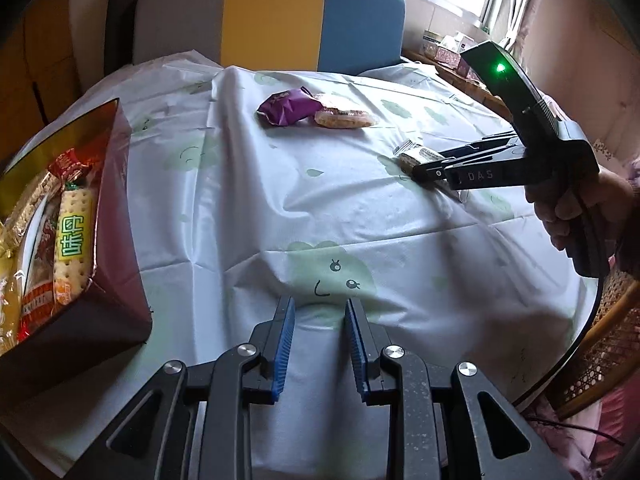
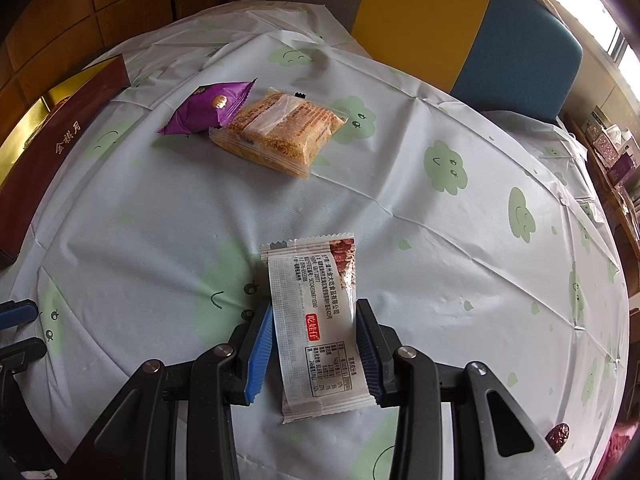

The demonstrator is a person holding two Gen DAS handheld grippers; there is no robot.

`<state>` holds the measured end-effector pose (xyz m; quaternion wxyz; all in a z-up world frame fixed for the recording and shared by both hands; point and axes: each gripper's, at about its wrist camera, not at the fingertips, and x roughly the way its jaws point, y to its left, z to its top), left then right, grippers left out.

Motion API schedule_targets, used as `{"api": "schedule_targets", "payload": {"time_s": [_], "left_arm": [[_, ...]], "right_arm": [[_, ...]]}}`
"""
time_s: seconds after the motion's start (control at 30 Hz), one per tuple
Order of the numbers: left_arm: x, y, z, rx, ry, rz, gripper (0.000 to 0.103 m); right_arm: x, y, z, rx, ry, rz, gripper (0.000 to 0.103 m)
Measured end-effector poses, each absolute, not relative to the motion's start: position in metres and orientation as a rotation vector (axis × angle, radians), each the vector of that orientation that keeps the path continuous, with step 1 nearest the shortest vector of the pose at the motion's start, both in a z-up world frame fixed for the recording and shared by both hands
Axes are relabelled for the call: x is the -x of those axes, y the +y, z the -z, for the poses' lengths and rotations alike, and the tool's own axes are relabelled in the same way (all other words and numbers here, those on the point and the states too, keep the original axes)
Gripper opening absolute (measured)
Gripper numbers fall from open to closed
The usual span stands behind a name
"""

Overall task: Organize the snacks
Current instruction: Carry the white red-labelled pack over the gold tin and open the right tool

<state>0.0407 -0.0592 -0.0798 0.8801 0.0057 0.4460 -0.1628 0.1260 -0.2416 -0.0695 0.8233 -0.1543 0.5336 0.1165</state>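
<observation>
My right gripper (image 2: 314, 310) straddles a white snack packet (image 2: 320, 328) lying on the tablecloth; its jaws stand at both long sides, still slightly apart from it. It shows from the side in the left wrist view (image 1: 430, 172) at that packet (image 1: 414, 154). My left gripper (image 1: 320, 308) is open and empty above the cloth. A purple packet (image 2: 206, 108) and a clear-wrapped golden cake (image 2: 280, 132) lie together farther back; they also show in the left wrist view, the purple packet (image 1: 286, 106) and the cake (image 1: 344, 118). A dark red box (image 1: 116, 216) at the left holds several snacks.
The round table wears a white cloth with green cloud faces (image 2: 446, 168). A grey, yellow and blue chair back (image 1: 272, 16) stands behind it. A wicker chair (image 1: 604, 356) is at the right edge. A sill with small boxes (image 1: 444, 46) lies far right.
</observation>
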Motion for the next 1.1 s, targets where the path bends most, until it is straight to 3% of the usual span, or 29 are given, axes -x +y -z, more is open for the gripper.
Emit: {"api": "schedule_targets", "payload": {"time_s": [0.5,1.1], "left_arm": [[-0.041,-0.055,0.081,0.027,0.921,0.344,0.027],[-0.038,-0.052,0.083,0.052,0.888,0.354,0.027]], "right_arm": [[-0.13,-0.231,0.062,0.297,1.2,-0.221,0.033],[-0.108,-0.094,-0.04,0.389,1.088,-0.713,0.033]]}}
